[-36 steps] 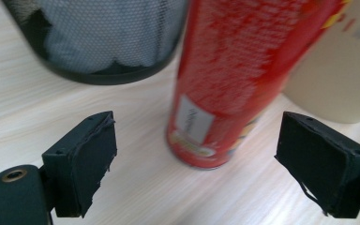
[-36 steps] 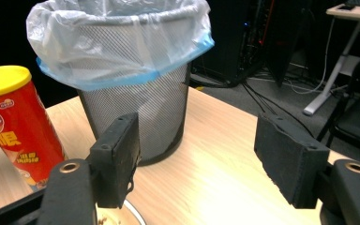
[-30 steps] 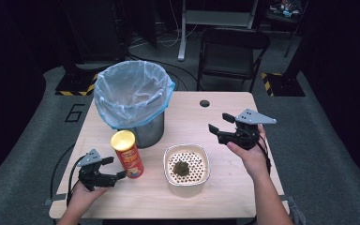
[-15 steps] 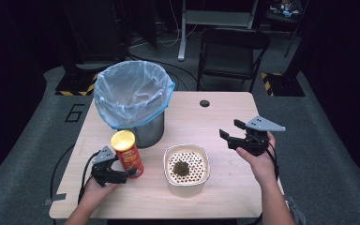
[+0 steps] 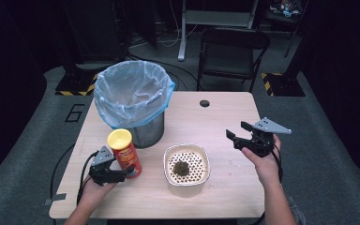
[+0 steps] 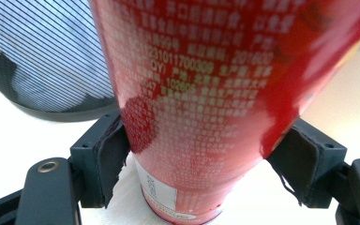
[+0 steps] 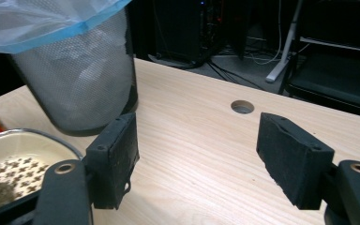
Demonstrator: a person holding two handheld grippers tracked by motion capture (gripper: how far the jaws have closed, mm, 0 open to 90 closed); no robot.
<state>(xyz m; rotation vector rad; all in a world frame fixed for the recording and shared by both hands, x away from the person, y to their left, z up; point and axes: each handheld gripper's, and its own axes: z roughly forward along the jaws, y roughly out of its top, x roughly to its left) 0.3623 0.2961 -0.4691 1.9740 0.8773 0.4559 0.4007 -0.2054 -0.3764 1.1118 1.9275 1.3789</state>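
Two hand-held grippers over a wooden tabletop (image 5: 215, 117). Left hand-held gripper (image 5: 122, 173) at the near left edge, jaws just closed in and now clamped on the lower part of a red chip can (image 5: 125, 153) with yellow lid; left gripper view has both pads (image 6: 112, 159) pressed against the can's sides, can upright on the tabletop. Mesh bin (image 5: 133, 104) with blue-rimmed plastic liner stands just behind the can. White perforated bowl (image 5: 186, 163) with a dark clump inside sits at centre front, near the can, not touching. Right hand-held gripper (image 5: 234, 136) held above the right side of the tabletop, jaws apart, nothing between them, well clear of the bowl. Round hole (image 5: 204, 103) in the tabletop farther back.
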